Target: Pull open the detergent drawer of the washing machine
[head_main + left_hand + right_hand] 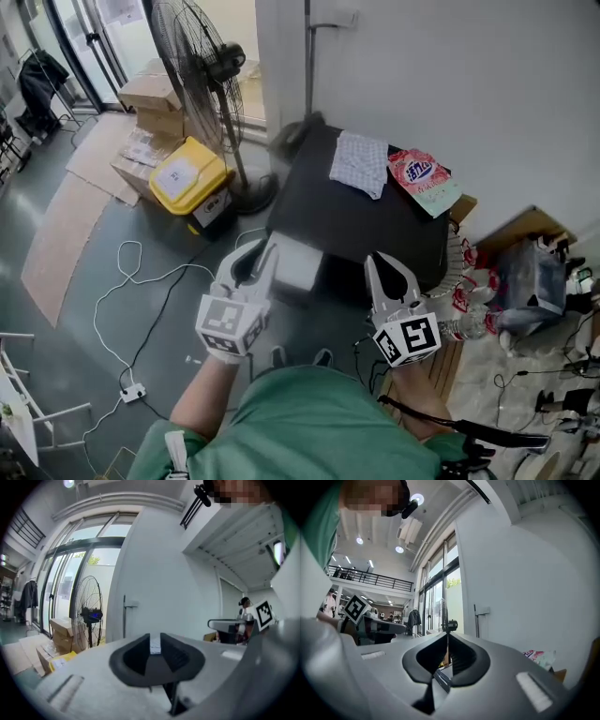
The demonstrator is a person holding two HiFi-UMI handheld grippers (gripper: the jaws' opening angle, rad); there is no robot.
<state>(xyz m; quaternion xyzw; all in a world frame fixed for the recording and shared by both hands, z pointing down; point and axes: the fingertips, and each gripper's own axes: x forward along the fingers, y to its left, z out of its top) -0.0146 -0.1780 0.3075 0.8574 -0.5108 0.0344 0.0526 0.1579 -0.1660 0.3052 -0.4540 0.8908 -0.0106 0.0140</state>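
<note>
Black-topped washing machine (356, 220) against the wall, pale detergent drawer (298, 265) sticking out at its front left, left tongs (255, 255) just beside it, thin empty gap, right tongs (389, 267) closed on nothing

You'll find nothing clearly legible: the pink bag (424, 179) on the washing machine (347, 225) carries a red logo too blurred to read, the white label (174, 175) on the yellow box (208, 164) likewise.
</note>
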